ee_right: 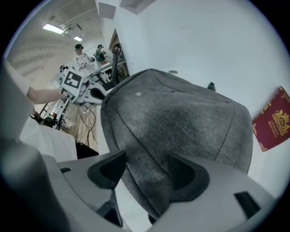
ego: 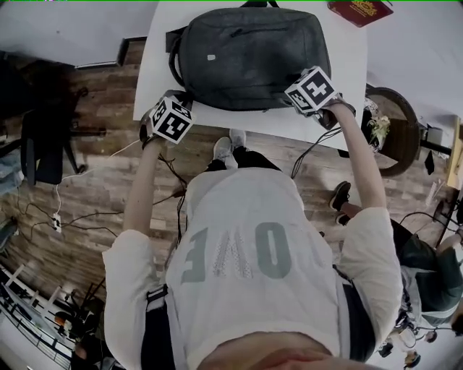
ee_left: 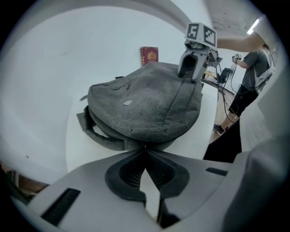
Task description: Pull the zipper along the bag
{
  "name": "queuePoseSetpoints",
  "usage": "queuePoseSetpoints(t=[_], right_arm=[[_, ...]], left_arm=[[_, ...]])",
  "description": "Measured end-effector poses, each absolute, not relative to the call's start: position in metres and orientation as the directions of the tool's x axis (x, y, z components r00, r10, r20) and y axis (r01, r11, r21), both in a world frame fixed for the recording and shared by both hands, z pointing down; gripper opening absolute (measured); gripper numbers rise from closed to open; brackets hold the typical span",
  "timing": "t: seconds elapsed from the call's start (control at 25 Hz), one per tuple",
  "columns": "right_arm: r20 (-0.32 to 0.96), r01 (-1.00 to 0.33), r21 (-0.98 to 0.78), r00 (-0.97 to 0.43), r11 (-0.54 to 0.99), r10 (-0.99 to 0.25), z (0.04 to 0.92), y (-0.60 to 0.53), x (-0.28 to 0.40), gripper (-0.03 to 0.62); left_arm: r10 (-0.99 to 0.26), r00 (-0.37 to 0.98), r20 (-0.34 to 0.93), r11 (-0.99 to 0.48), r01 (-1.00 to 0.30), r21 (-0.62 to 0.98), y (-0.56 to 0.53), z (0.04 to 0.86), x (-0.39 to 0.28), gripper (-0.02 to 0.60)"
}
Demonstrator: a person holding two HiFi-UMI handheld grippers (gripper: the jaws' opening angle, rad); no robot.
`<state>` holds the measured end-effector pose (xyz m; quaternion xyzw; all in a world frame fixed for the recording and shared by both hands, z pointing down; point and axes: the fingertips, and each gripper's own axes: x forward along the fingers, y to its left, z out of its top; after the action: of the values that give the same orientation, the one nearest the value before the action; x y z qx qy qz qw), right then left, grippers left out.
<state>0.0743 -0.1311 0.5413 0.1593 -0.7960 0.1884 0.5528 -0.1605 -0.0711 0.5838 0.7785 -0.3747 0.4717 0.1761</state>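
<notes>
A dark grey backpack [ego: 246,54] lies flat on the white table [ego: 239,119]. My left gripper [ee_left: 145,152] is shut, its tips right at the bag's [ee_left: 145,106] near edge beside a strap [ee_left: 102,136]; nothing shows between the jaws. My right gripper [ee_right: 147,158] stands wide open over the bag's [ee_right: 181,118] near right corner, which lies between the jaws. In the head view the marker cubes hide both sets of jaws, left gripper [ego: 181,100] at the bag's left corner, right gripper [ego: 295,97] at its right corner. A zip line [ee_left: 174,102] runs across the top.
A red booklet [ego: 358,11] lies on the table's far right corner. The table's front edge runs just below both grippers. A dark chair [ego: 43,144] stands to the left on the wooden floor, a round side table [ego: 394,123] to the right, with cables between.
</notes>
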Motion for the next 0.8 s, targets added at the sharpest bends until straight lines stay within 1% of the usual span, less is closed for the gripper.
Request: queuePoseSetpoints(t=[0.2,0.28,0.4,0.52,0.6,0.72,0.8], right_arm=[[0.956,-0.355,-0.096,-0.293,0.930,-0.014,0.540,-0.100,0.062,0.307],[0.961,-0.343,-0.103,-0.276,0.934,0.004,0.542,-0.094,0.054,0.307],[0.964,-0.381,-0.106,-0.266,0.919,0.001,0.546,-0.095,0.041,0.307],[0.970,-0.432,-0.053,-0.237,0.900,-0.057,0.552,-0.102,0.034,0.307],[0.969,-0.439,-0.034,-0.234,0.898,-0.077,0.556,-0.105,0.035,0.307],[0.970,-0.458,-0.045,-0.233,0.888,-0.071,0.560,-0.099,0.035,0.307],[0.968,-0.447,0.012,-0.219,0.894,-0.122,0.558,-0.103,0.031,0.307]], left_arm=[[-0.460,0.234,0.856,-0.637,-0.759,-0.135,-0.126,0.585,-0.187,0.028],[-0.476,0.215,0.853,-0.629,-0.761,-0.159,-0.151,0.584,-0.194,0.028],[-0.496,0.190,0.847,-0.619,-0.762,-0.191,-0.186,0.584,-0.204,0.028],[-0.498,0.190,0.846,-0.641,-0.737,-0.212,-0.204,0.583,-0.205,0.026],[-0.490,0.203,0.848,-0.663,-0.718,-0.211,-0.205,0.581,-0.203,0.026],[-0.491,0.231,0.840,-0.668,-0.719,-0.192,-0.197,0.576,-0.203,0.026],[-0.495,0.241,0.835,-0.669,-0.719,-0.189,-0.189,0.573,-0.204,0.026]])
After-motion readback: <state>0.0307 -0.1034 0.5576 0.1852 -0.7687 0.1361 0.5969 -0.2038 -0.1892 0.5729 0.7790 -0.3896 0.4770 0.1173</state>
